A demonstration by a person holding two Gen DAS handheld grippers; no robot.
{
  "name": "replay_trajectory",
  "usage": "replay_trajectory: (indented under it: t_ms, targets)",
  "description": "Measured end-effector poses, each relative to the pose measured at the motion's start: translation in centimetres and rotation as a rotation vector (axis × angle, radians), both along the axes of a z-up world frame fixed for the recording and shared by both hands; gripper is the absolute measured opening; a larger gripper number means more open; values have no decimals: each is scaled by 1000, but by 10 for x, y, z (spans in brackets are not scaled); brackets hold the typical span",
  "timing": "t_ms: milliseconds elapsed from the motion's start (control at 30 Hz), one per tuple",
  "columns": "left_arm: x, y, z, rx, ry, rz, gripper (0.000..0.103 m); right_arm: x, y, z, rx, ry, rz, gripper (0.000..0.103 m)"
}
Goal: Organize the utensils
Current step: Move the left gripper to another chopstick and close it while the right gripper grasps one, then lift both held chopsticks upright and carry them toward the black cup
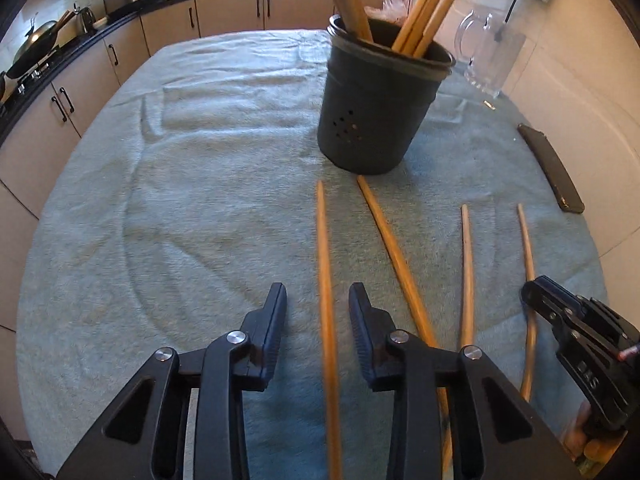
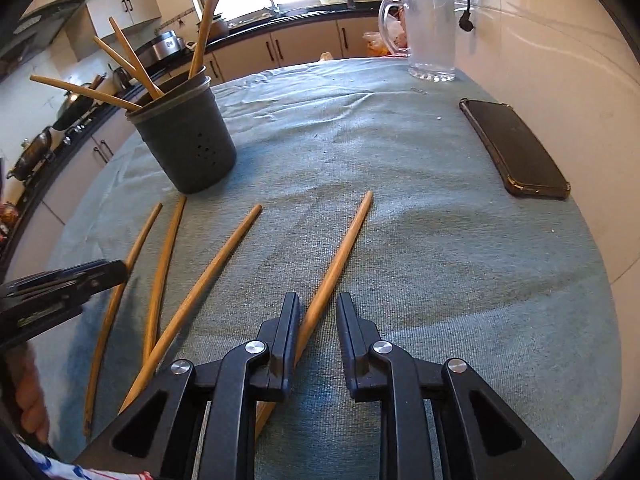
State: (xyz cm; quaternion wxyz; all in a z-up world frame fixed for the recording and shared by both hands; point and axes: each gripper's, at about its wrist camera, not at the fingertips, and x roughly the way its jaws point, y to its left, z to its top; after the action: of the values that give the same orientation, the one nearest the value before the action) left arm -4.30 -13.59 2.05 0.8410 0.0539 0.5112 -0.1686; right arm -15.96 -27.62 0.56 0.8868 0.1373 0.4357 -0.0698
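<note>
The left gripper (image 1: 318, 294) hangs low over the towel-covered table (image 1: 180, 200) with its jaws spread – one chopstick (image 1: 326, 300) runs up the gap between them, touching neither pad. The right gripper (image 2: 318, 304) also stands parted, narrower; the outermost chopstick (image 2: 340, 256) slants through its gap and lies against the left finger (image 2: 290, 320), while the other finger stands clear of it, so nothing is pinched. Two more chopsticks (image 1: 394, 256) lie between those two, all four loose on the towel, fanned out in front of the dark utensil holder (image 1: 376, 108) – the second one's far tip is just at the holder's base. The holder stands upright toward the table's far side, with further chopsticks leaning in it. A black phone (image 2: 516, 148) lies by the wall-side edge, and a clear glass pitcher (image 2: 430, 36) stands at the far corner.
</note>
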Motion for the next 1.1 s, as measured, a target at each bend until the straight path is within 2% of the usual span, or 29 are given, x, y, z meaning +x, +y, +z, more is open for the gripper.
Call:
replay_trajectory:
  t_ms: [67, 133, 167, 200, 367, 500, 567, 633, 800, 933, 1100]
  targets:
    - [3, -6, -4, 0, 17, 4, 31, 0, -5, -1, 22, -6, 20, 20]
    - [5, -13, -4, 37, -7, 17, 29, 0, -8, -1, 37, -6, 42, 19]
    - [5, -15, -4, 52, -18, 30, 14, 0, -8, -1, 42, -6, 55, 19]
    - [6, -16, -4, 66, -23, 49, 7, 1, -10, -1, 47, -4, 68, 19]
    - [5, -2, -3, 13, 23, 142, 7, 2, -17, -1, 80, 15, 119, 15]
    - [-5, 25, -1, -67, 89, 230, 7, 0, -22, -2, 107, 46, 161, 14]
    - [-10, 34, -2, -94, 105, 240, 7, -5, -26, -2, 130, 54, 185, 14]
    - [-14, 41, -1, -114, 121, 231, 7, -8, -29, -2, 143, 57, 197, 15]
    - [-9, 42, 0, -109, 156, 175, 7, -13, -36, -2, 183, 73, 160, 17]
    - [-1, 35, 0, -77, 189, 97, 8, -9, -30, 3, 130, 135, 143, 22]
    - [16, 32, 0, -71, 217, 31, 9, 11, -22, 6, 34, 237, 148, 22]
